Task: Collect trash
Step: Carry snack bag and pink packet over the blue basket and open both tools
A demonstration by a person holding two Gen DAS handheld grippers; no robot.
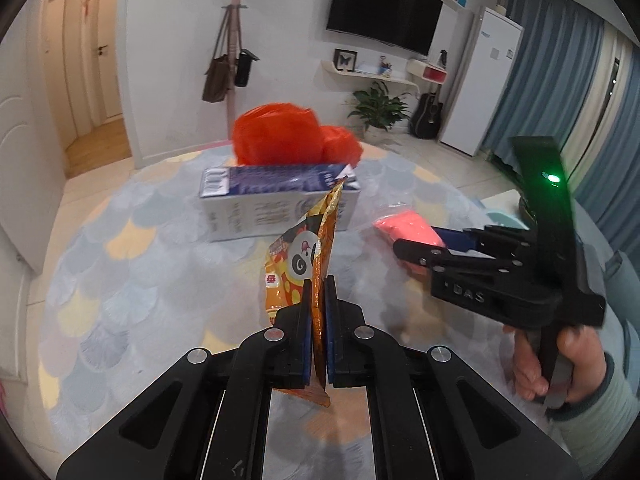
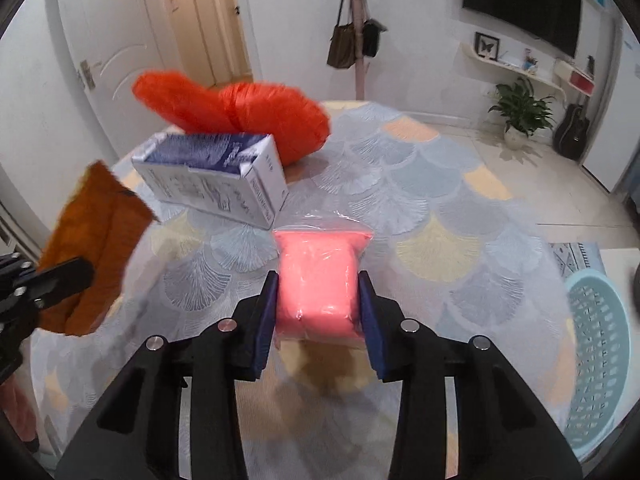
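My left gripper has its jaws clenched on an orange snack wrapper, which stands upright from between the blue pads, low in the middle of the left wrist frame, its lower corner poking out beneath them. In the right wrist view the same wrapper shows at the left edge, lifted off the table with its fan-patterned cloth.

My right gripper has a pink packet in clear plastic between its jaws, with both blue pads pressed against its sides; the packet fills the gap in the lower middle of that frame. Whether it is resting on the cloth or raised just off it, I cannot tell. From the left wrist view, that gripper comes in from the right edge, held in my right hand, with the pink packet at its tip.

Behind both, toward the upper middle of each frame, a white and blue carton lies on its side on the table. Just behind it and touching it sits a puffed orange-red plastic bag. At the lower right edge of the right wrist frame stands a pale blue perforated basket, beside the table.
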